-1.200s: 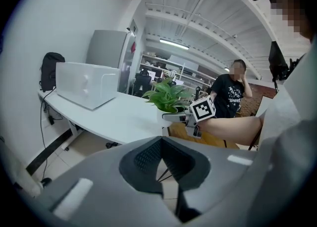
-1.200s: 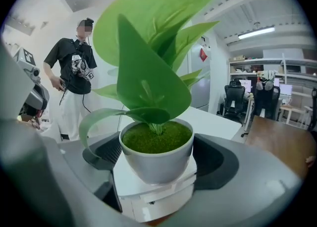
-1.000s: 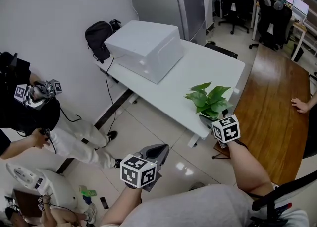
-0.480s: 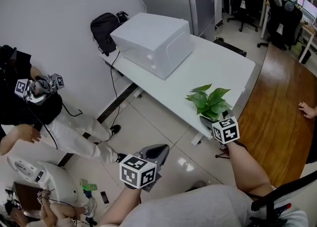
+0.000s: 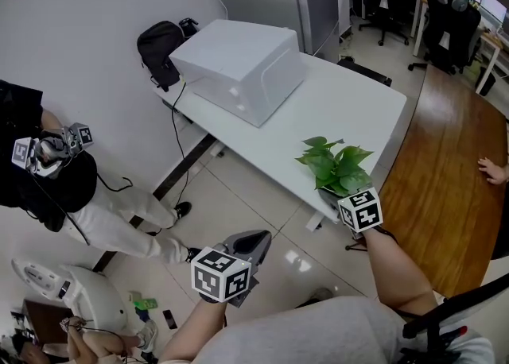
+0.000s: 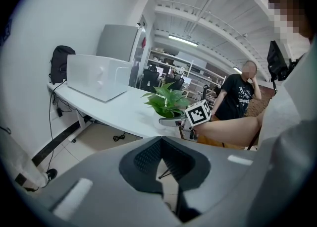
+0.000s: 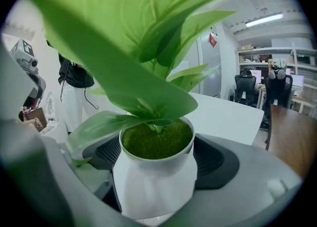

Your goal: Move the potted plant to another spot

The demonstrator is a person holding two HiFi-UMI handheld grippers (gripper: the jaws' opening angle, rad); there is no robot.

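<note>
The potted plant (image 5: 334, 165), green leaves in a white pot (image 7: 156, 176), stands at the near edge of the white table (image 5: 342, 108). My right gripper (image 5: 343, 199) is shut on the pot; in the right gripper view the pot fills the gap between the two jaws and the leaves cover the upper part of the view. My left gripper (image 5: 253, 245) hangs over the tiled floor, well left of the plant. It is shut, with nothing between its jaws. In the left gripper view the plant (image 6: 166, 103) appears beyond the jaws.
A big white box (image 5: 238, 68) sits on the table's far left part, with a black backpack (image 5: 157, 48) behind it. A wooden table (image 5: 445, 172) adjoins on the right, with someone's hand (image 5: 493, 170) on it. Another person (image 5: 48, 172) stands at the left by the wall.
The person at the left has drawn the outstretched hand back out of sight. Plant and both grippers have hardly moved; the head view has shifted slightly.
</note>
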